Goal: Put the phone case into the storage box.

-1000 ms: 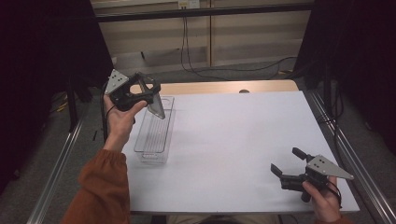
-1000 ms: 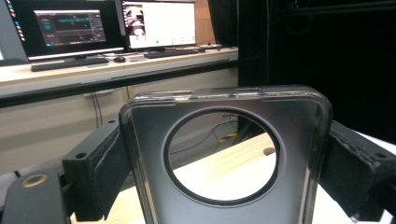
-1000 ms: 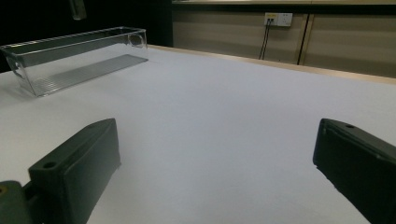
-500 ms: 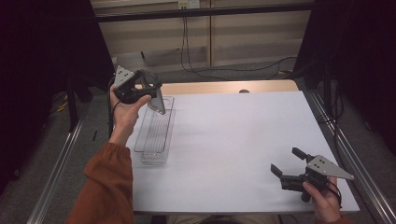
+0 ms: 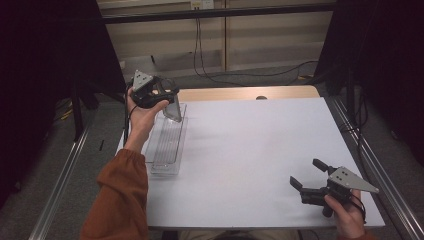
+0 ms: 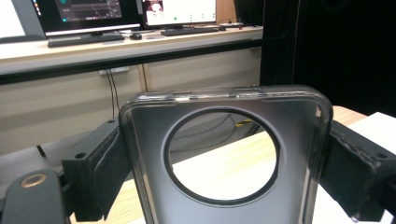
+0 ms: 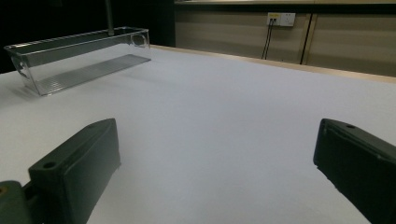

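My left gripper (image 5: 169, 101) is held up over the far end of a clear plastic tray (image 5: 153, 168) at the table's left side. It is shut on a clear phone case (image 5: 174, 110) with a large round camera hole. In the left gripper view the case (image 6: 299, 154) stands upright between the two black pads (image 6: 100, 172), pinched by its side edges. My right gripper (image 5: 305, 171) rests low near the front right corner of the white table (image 5: 250, 145). Its jaws stand wide apart, and the right gripper (image 7: 215, 158) has only bare table between them.
The long clear tray (image 7: 28, 74) holds nothing that I can see. A wooden strip (image 5: 240, 93) borders the table's far edge. Metal rails (image 5: 370, 165) run along both sides. Cables hang on the wall behind, and monitors (image 6: 88, 11) stand on a desk beyond.
My left hand has carried the phone case slightly right and farther away, toward the tray's far end. The right gripper has stayed still.
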Demonstrator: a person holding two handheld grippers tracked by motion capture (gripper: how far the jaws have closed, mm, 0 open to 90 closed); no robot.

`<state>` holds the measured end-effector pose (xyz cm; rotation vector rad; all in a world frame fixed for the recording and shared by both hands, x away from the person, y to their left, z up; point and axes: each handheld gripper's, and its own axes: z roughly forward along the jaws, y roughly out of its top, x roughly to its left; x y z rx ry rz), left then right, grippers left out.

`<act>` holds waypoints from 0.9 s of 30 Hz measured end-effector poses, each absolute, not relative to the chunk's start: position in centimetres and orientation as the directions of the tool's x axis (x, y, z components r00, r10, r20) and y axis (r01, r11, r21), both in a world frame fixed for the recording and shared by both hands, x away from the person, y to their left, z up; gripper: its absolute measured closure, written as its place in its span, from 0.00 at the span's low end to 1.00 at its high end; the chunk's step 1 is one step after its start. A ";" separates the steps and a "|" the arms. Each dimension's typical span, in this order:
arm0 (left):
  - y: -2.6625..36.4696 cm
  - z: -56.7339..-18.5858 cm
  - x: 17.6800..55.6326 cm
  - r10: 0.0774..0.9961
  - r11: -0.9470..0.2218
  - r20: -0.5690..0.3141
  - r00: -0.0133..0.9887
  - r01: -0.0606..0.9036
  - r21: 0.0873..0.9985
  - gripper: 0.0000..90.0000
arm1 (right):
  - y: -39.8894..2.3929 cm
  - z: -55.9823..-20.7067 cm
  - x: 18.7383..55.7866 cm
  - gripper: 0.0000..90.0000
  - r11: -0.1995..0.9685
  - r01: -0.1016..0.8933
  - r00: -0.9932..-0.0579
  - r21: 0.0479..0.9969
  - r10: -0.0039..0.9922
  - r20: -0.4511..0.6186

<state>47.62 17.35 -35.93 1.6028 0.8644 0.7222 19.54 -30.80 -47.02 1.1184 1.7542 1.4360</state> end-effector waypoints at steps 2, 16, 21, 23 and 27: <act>17.2 -36.0 47.9 0.846 -0.108 0.004 0.532 0.163 0.981 0.13 | -30.8 -47.0 19.6 0.00 0.060 0.232 -0.463 0.971 0.885 0.056; 17.8 -37.8 49.9 0.859 -0.142 0.029 0.511 0.184 0.973 0.12 | -30.8 -47.1 19.5 0.00 0.066 0.234 -0.471 0.970 0.880 0.054; 17.9 -38.6 50.5 0.860 -0.124 0.006 0.510 0.196 0.973 0.12 | -30.9 -47.1 19.5 0.00 0.069 0.235 -0.475 0.970 0.879 0.053; 18.0 -38.8 50.6 0.864 -0.131 0.011 0.504 0.204 0.970 0.12 | -30.9 -47.1 19.5 0.00 0.066 0.237 -0.473 0.969 0.879 0.056; 18.1 -39.5 51.2 0.864 -0.140 0.011 0.503 0.219 0.966 0.12 | -30.9 -47.1 19.5 0.00 0.066 0.237 -0.475 0.969 0.878 0.056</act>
